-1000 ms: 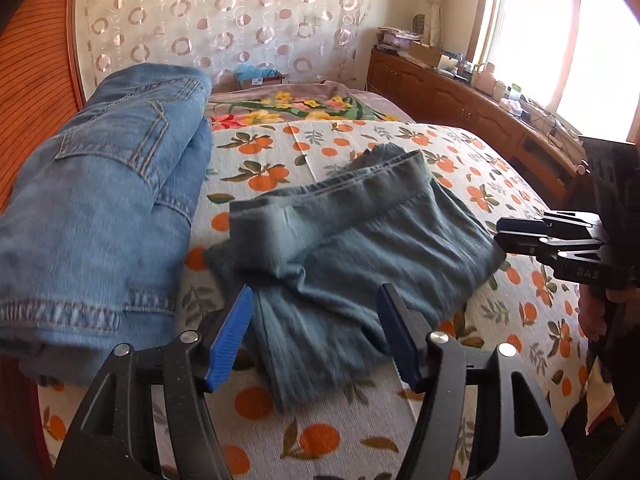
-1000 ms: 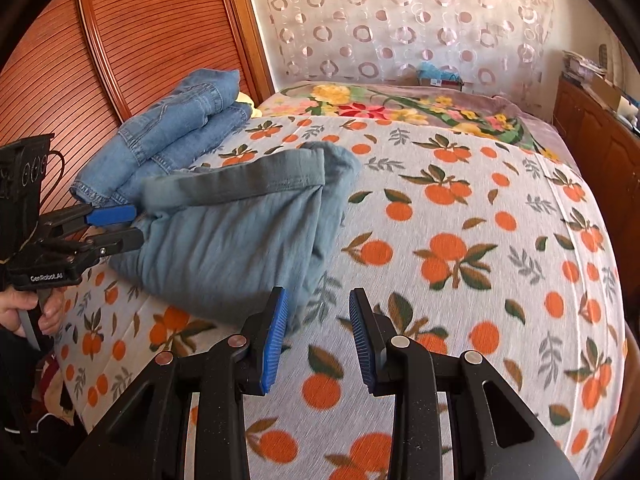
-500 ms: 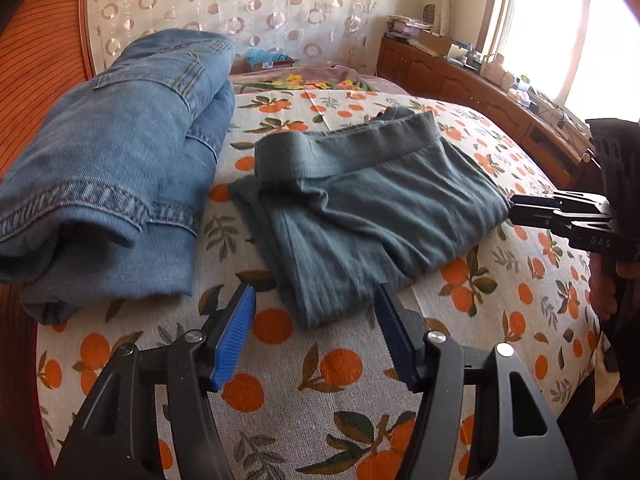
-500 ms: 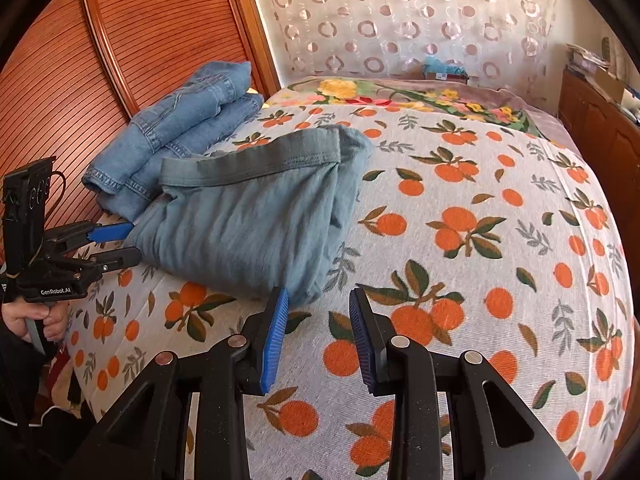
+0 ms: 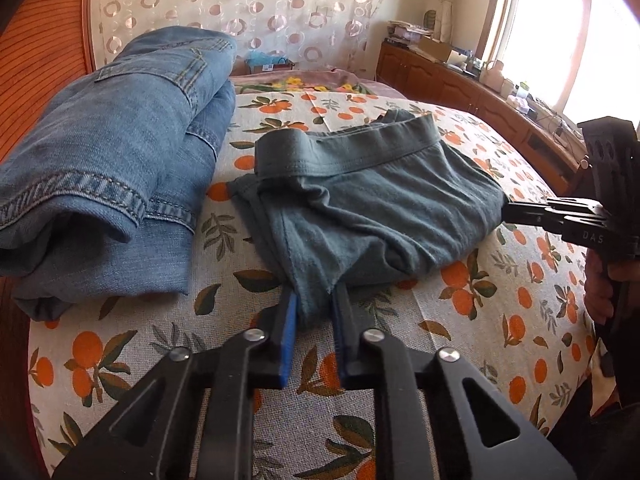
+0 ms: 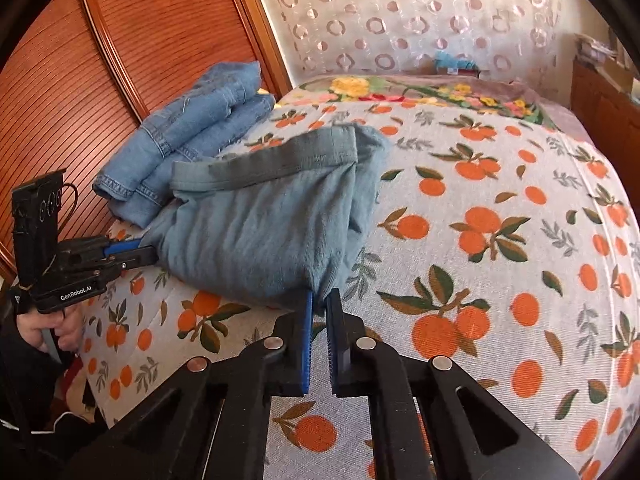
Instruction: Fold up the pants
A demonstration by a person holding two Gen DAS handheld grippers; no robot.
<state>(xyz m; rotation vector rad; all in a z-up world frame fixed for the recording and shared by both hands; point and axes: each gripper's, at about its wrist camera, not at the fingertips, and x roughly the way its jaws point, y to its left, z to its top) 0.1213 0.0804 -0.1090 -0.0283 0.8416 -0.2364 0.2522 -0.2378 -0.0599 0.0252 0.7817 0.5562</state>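
Observation:
Grey-green folded pants point(image 5: 360, 200) lie on the orange-print bedspread point(image 5: 500, 320), waistband on the far side. My left gripper point(image 5: 314, 300) is shut on their near corner. My right gripper point(image 6: 319, 300) is shut on the opposite near corner of the pants point(image 6: 260, 224). The right gripper also shows in the left wrist view point(image 5: 516, 210), touching the pants' right edge. The left gripper shows in the right wrist view point(image 6: 144, 254) at the pants' left edge.
Folded blue jeans point(image 5: 112, 168) lie to the left of the pants, against the wooden headboard point(image 6: 140, 40). A floral blanket point(image 6: 420, 88) covers the far end of the bed. A wooden cabinet point(image 5: 480, 96) runs under the window on the right.
Both grippers moved in to the pants' near corners and shut on the fabric; half a second ago both stood open and short of the cloth.

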